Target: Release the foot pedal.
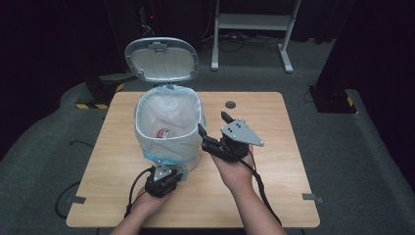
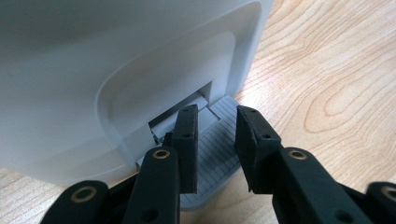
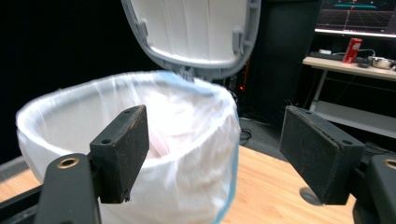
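A white pedal bin (image 1: 169, 147) stands on the wooden table (image 1: 274, 161), lined with a white bag that folds over its rim (image 3: 140, 88). Its lid (image 1: 161, 58) stands up, open. Inside lies something red and white (image 1: 164, 132). My left gripper (image 1: 170, 170) is low at the bin's front base. Its jaws (image 2: 217, 116) stand apart over the grey ribbed pedal (image 2: 219, 140), with nothing clamped between them. My right gripper (image 1: 213, 122) hovers just right of the bin near the rim, open and empty (image 3: 212, 140).
A round cable hole (image 1: 230, 105) sits in the table behind the right gripper. A white desk frame (image 1: 254, 22) stands on the floor beyond the table. In the right gripper view a red can (image 3: 352, 49) stands on a far shelf.
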A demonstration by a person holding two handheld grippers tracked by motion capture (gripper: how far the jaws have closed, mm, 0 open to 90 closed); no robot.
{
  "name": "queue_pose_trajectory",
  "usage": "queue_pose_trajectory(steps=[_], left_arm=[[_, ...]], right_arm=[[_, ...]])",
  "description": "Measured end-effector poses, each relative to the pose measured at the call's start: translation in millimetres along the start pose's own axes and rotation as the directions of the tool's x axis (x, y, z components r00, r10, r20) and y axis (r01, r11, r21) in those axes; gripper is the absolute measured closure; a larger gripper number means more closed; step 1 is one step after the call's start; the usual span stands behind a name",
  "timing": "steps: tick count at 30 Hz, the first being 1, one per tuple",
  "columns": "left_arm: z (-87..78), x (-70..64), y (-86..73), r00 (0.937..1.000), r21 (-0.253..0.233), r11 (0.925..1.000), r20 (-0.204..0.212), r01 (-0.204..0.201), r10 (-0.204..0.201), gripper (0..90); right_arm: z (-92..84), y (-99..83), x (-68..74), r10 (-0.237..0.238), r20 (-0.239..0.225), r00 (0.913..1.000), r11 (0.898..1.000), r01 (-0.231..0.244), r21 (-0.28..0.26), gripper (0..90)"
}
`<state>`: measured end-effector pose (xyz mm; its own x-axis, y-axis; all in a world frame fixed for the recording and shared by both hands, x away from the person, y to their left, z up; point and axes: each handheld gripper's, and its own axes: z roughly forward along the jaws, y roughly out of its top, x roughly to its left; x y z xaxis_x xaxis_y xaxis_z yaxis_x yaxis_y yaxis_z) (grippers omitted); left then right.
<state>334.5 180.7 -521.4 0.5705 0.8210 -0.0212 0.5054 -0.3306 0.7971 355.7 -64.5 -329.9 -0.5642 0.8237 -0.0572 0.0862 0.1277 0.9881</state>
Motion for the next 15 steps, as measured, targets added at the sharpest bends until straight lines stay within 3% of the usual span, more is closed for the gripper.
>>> queue_pose_trajectory(steps=[11, 15], left_arm=[[-0.3, 0.4, 0.4, 0.9998, -0.003, 0.9999, -0.012, -0.013, 0.013, 69.7], [-0.2, 0.2, 0.5, 0.9998, -0.003, 0.9999, -0.014, -0.013, 0.013, 69.7]], right_arm=[[-9.2, -44.0, -18.0, 0.011, 0.034, 0.9993, 0.998, -0.013, 0.068, 24.4], [-14.4, -60.3, -26.6, 0.006, 0.066, 0.9978, 0.995, -0.013, 0.102, 24.4]])
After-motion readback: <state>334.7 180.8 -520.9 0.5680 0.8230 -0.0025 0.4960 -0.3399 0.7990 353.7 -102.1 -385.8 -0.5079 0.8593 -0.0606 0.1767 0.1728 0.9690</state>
